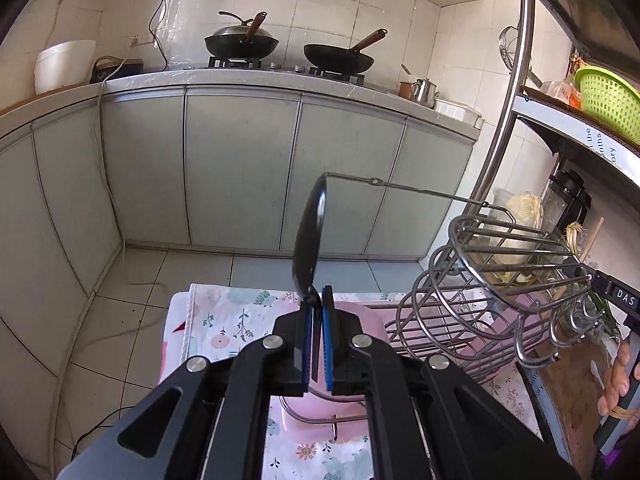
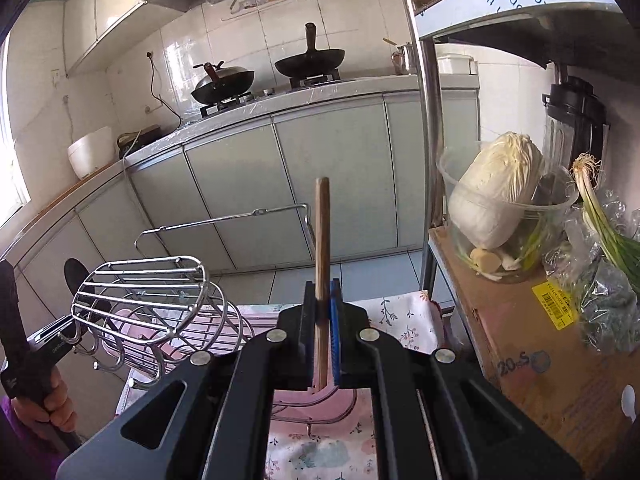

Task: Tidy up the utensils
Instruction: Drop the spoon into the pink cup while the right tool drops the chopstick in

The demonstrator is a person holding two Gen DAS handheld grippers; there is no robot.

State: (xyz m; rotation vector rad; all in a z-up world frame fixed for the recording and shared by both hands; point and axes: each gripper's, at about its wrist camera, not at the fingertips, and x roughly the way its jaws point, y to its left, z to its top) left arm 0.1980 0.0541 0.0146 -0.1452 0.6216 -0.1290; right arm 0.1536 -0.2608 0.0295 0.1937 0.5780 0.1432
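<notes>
In the left wrist view my left gripper (image 1: pixel 318 305) is shut on the neck of a black spoon (image 1: pixel 308 236), whose bowl stands up edge-on above the jaws. To its right a wire utensil rack (image 1: pixel 500 280) with hooks lies tilted over a pink plate (image 1: pixel 362 318). In the right wrist view my right gripper (image 2: pixel 322 309) is shut on a wooden stick-like utensil (image 2: pixel 322 236) that points upward. The wire utensil rack (image 2: pixel 152 300) is to its left. Behind the rack the black spoon (image 2: pixel 76 276) shows, and a hand (image 2: pixel 54 404) holds the left gripper's handle.
A floral cloth (image 1: pixel 224 328) covers the table. A shelf unit's steel post (image 2: pixel 430 140) rises at the right, beside a cardboard box (image 2: pixel 532 344) bearing a clear bowl with cabbage (image 2: pixel 500 192) and green onions (image 2: pixel 600 216). Across the tiled floor are cabinets (image 1: pixel 240 176) and woks (image 1: pixel 242 42).
</notes>
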